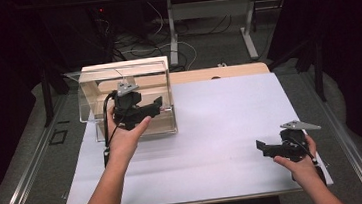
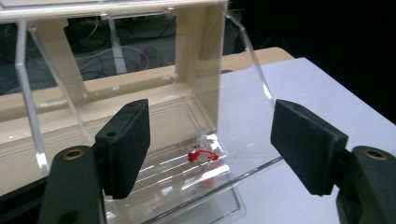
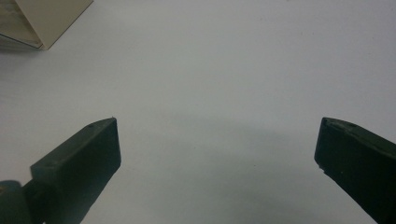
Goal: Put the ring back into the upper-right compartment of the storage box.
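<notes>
Left claw point(image 1: 155, 106) spread wide at the clear acrylic box point(image 1: 160, 69), ready for grasping; right claw point(image 1: 263, 147) spread, idle over the near-right surface point(image 1: 221, 123).

bare forearms, black left claw point(image 1: 155, 104) with brass screws, grey three-cornered plate, trailing black cable

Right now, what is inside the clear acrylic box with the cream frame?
On the floor of the clear acrylic box lies one small red-and-white object, unidentifiable. Glare hides part of the floor.
</notes>
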The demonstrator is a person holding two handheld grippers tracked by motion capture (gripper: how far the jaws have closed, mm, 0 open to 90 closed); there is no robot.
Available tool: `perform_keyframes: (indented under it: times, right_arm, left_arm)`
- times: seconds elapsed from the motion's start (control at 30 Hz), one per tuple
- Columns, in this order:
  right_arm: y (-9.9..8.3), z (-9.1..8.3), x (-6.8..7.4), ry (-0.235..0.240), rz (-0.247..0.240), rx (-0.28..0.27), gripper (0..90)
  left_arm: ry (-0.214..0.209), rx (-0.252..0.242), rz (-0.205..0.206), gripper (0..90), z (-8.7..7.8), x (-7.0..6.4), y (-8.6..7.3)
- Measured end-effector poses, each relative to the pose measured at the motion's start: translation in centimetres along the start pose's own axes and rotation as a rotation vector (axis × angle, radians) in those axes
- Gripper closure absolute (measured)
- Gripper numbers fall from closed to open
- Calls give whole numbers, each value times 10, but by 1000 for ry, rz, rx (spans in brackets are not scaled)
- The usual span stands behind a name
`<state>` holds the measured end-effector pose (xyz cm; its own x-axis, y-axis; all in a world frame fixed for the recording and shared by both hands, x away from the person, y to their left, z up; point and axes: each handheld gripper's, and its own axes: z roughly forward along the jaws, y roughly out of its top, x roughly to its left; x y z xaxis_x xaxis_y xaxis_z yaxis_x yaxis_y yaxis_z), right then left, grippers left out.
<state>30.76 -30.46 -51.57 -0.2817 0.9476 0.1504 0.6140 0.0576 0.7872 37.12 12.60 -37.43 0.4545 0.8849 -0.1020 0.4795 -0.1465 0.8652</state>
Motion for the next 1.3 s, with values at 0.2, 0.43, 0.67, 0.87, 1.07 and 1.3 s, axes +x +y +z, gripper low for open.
perform_keyframes:
  times: [0.2, 0.43, 0.67, 0.87, 1.07, 1.3]
  right_arm:
    - [0, 0, 0, 0, 5, -2, 0]
    - [0, -1, 0, 0, 9, -4, 0]
    - [0, -1, 0, -2, 11, -4, 0]
    - [0, -1, -1, -6, 12, -7, 0]
    - [0, -1, -1, -9, 13, -6, 0]
    - [0, -1, -1, -9, 10, -5, 0]
  left_arm:
    - [-24, -3, 43, 216, -5, -5, 1]
    - [-66, -19, 81, 158, -19, -9, 1]
    - [-84, -32, 110, 3, -35, -4, -5]
    - [-57, -34, 108, 4, -52, 10, -15]
    - [-10, -53, 79, 5, -66, 32, -28]
    - [35, -68, 26, 4, -75, 59, -46]
